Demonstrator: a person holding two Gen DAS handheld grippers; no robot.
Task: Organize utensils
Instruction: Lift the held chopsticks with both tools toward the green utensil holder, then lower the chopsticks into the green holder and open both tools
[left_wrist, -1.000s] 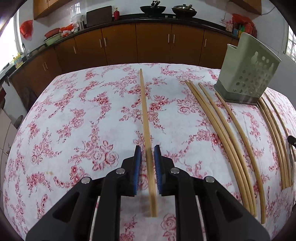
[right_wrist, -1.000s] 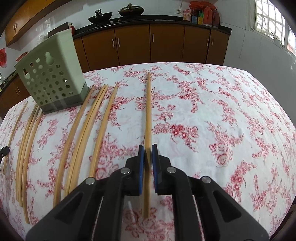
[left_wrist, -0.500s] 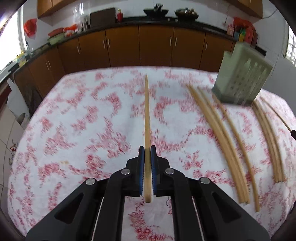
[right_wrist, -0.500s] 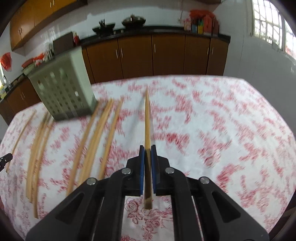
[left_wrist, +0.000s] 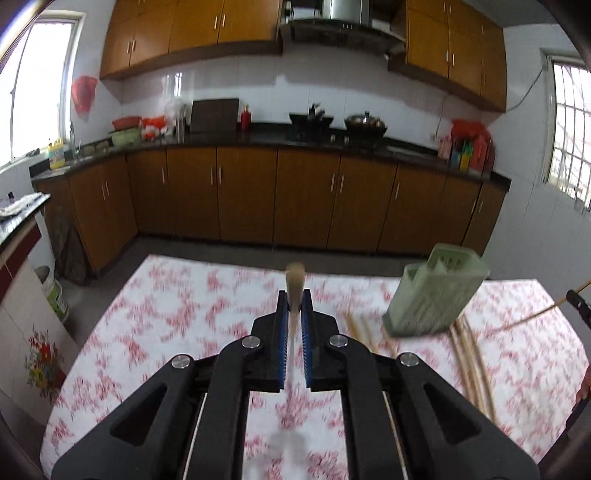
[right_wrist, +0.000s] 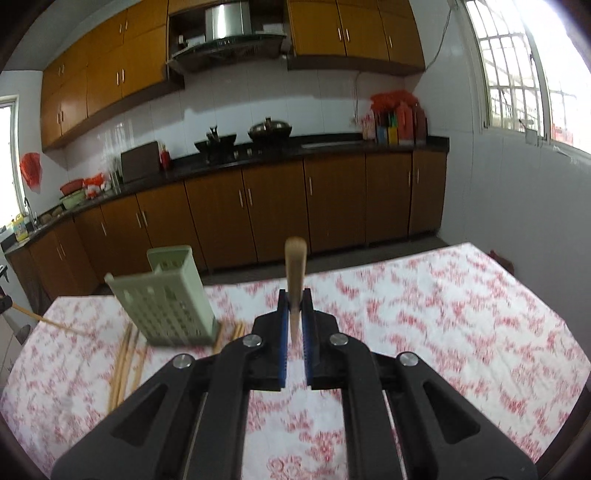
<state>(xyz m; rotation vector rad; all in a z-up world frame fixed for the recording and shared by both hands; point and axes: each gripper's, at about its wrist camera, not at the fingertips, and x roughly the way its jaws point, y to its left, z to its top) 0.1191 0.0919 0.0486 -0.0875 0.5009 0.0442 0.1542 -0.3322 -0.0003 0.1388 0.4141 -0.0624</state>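
My left gripper is shut on a wooden chopstick and holds it above the floral tablecloth, its tip pointing away from the camera. My right gripper is shut on another wooden chopstick, also raised above the table. The pale green perforated utensil holder stands on the table to the right of the left gripper and, in the right wrist view, to the left of the right gripper. Several more chopsticks lie on the cloth beside the holder, also in the right wrist view.
The table's far edge drops to the kitchen floor. Brown cabinets and a dark counter with woks run along the back wall. The other gripper's chopstick crosses the right edge of the left wrist view.
Both grippers have lifted their chopsticks off the table and tilted upward, so the views now show the kitchen wall. The left gripper closed on its chopstick a second ago.
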